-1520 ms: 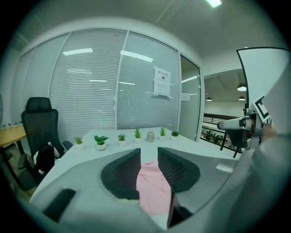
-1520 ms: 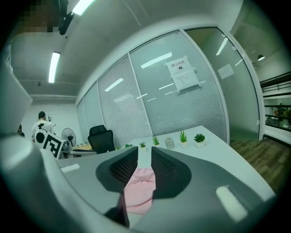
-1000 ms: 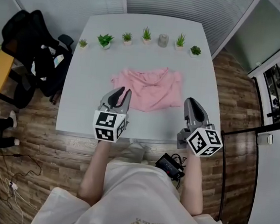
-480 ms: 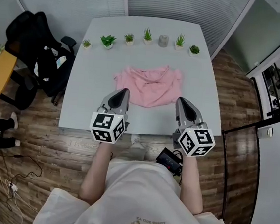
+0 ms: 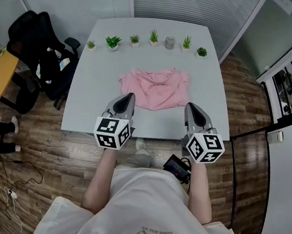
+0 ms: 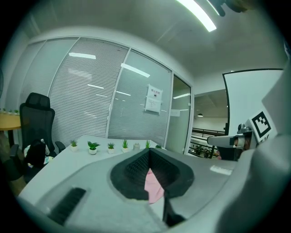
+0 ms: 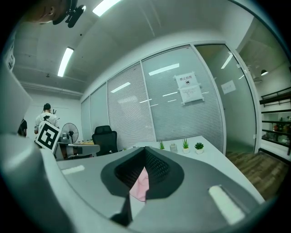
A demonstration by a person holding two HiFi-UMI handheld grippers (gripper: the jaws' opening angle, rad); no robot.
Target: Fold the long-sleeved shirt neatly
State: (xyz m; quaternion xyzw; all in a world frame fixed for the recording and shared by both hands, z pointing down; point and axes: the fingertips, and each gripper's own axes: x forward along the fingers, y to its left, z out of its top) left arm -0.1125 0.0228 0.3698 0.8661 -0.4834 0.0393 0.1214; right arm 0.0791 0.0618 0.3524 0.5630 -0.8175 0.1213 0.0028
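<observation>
Risk: the shirt (image 5: 154, 89) lies bunched mid-table (image 5: 90, 103) with its sleeves lost in the heap. A pinch there likely catches several layers, and the fold comes out lumpy. My left claw (image 5: 129, 94) and right claw (image 5: 191, 106) are both pressed together with nothing in them (the pink in each gap is just the shirt beyond). They hover at the near edge, close to the shirt but apart from it. Shut tips would only shove the cloth, maybe toward the far row. Count: one shirt, two claws, six plants (image 5: 112, 43), one grey pot (image 5: 170, 42), one chair (image 5: 34, 45).
</observation>
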